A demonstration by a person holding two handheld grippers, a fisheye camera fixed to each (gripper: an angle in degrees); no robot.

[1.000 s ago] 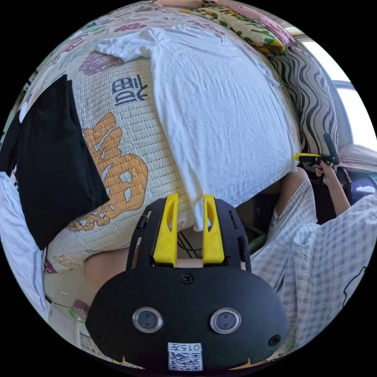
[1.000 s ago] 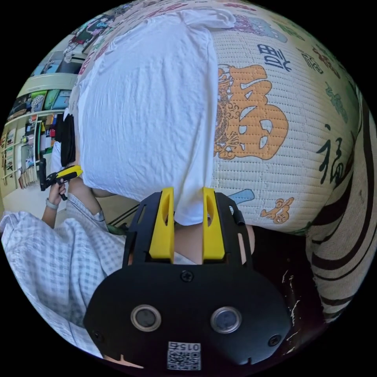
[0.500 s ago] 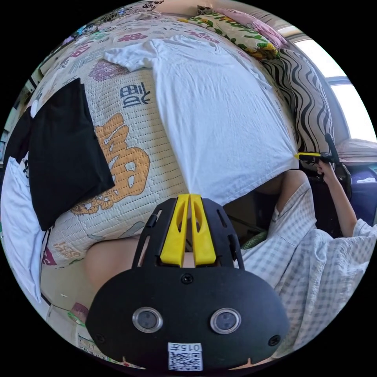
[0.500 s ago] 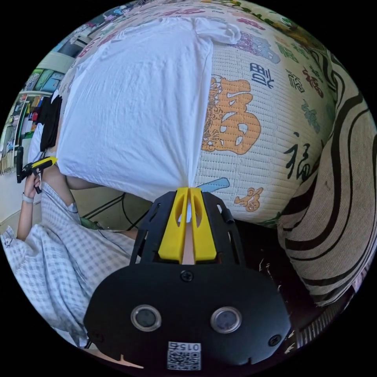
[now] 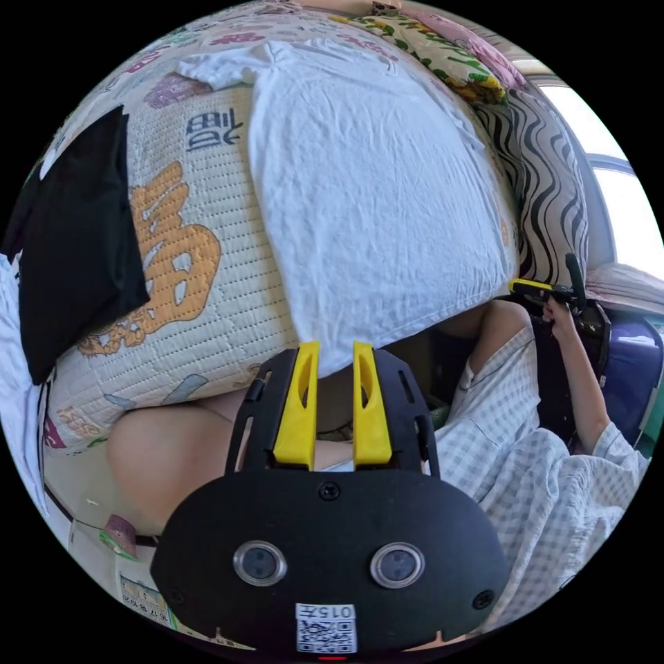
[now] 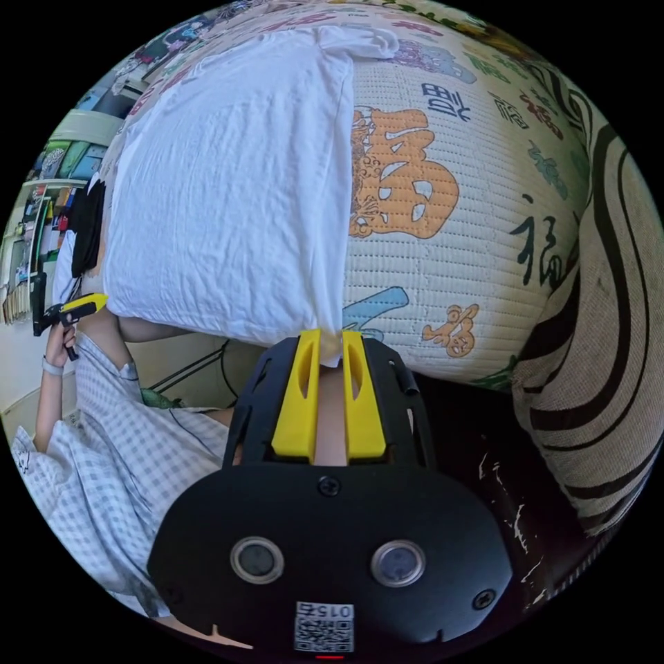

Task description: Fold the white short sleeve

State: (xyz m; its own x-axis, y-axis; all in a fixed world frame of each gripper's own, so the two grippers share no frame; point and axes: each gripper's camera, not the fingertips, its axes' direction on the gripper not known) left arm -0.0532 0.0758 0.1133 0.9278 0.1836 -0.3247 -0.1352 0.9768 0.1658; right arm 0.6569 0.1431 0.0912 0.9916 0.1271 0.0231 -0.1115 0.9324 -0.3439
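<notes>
The white short-sleeve shirt [image 5: 373, 194] lies flat on the printed quilt [image 5: 207, 304], its hem at the bed's near edge. In the left gripper view, my left gripper [image 5: 335, 354] stands open, with one hem corner lying loose between the yellow jaws. In the right gripper view the shirt [image 6: 228, 194] spreads away from the other hem corner. That corner hangs between the jaws of my right gripper [image 6: 330, 342], which are parted by a narrow gap. Each gripper also shows small in the other's view: the right gripper [image 5: 546, 289] and the left gripper [image 6: 76, 310], both in the person's hands.
A black garment [image 5: 76, 235] lies on the quilt left of the shirt. A striped cushion [image 5: 553, 173] [image 6: 609, 332] and a floral pillow [image 5: 443, 48] border the bed. The person's checked clothing [image 5: 539, 470] [image 6: 90, 456] sits close below the hem. Shelves [image 6: 28, 228] stand behind.
Half a second ago both grippers were shut on the hem corners, pulling the hem taut. Now both sets of jaws have parted and the hem lies slack at the bed edge.
</notes>
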